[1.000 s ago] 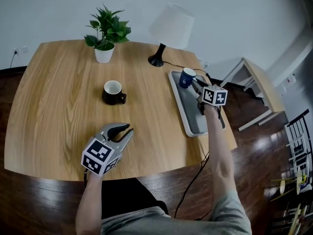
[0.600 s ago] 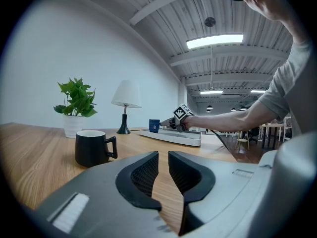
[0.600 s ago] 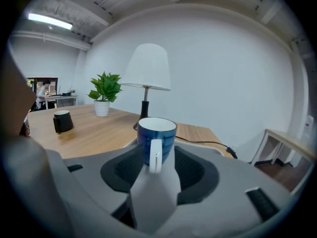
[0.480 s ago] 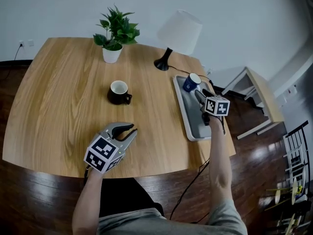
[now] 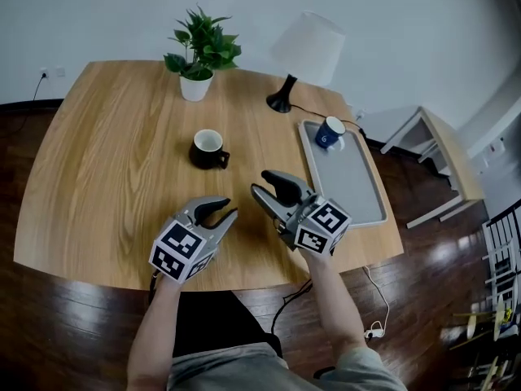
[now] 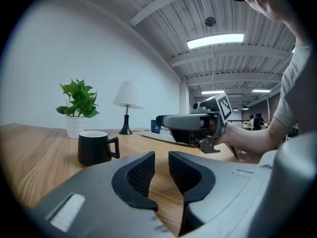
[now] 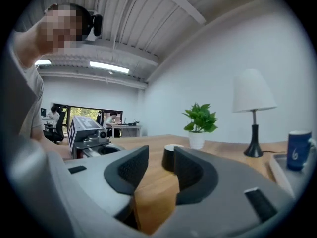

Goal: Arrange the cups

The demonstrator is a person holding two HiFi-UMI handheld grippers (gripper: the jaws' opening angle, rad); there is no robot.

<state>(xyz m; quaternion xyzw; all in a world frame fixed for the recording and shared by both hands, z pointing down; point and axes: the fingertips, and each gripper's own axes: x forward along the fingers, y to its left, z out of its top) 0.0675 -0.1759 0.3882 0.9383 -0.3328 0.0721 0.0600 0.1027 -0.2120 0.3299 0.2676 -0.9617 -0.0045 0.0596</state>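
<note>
A black cup (image 5: 209, 149) (image 6: 95, 147) stands upright mid-table, handle to the right. At the far end of the grey tray (image 5: 364, 192) a blue cup (image 5: 330, 132) (image 7: 298, 150) stands upright. My right gripper (image 5: 267, 184) (image 7: 161, 151) hovers over the table's near middle, pointing toward the black cup (image 7: 168, 161). It is open; its jaws have just been closing, with nothing between them. To its left my left gripper (image 5: 224, 213) (image 6: 161, 157) rests near the front edge, its jaws a narrow gap apart and empty.
A potted plant (image 5: 199, 63) and a white table lamp (image 5: 305, 55) stand at the table's far side; the lamp's cord runs past the tray. A small side table (image 5: 435, 149) is off to the right. Bare wood lies between the grippers and the black cup.
The right gripper let go of the blue cup, left it on the tray, and swung left to the table's near middle beside the left gripper. The left gripper stayed put.
</note>
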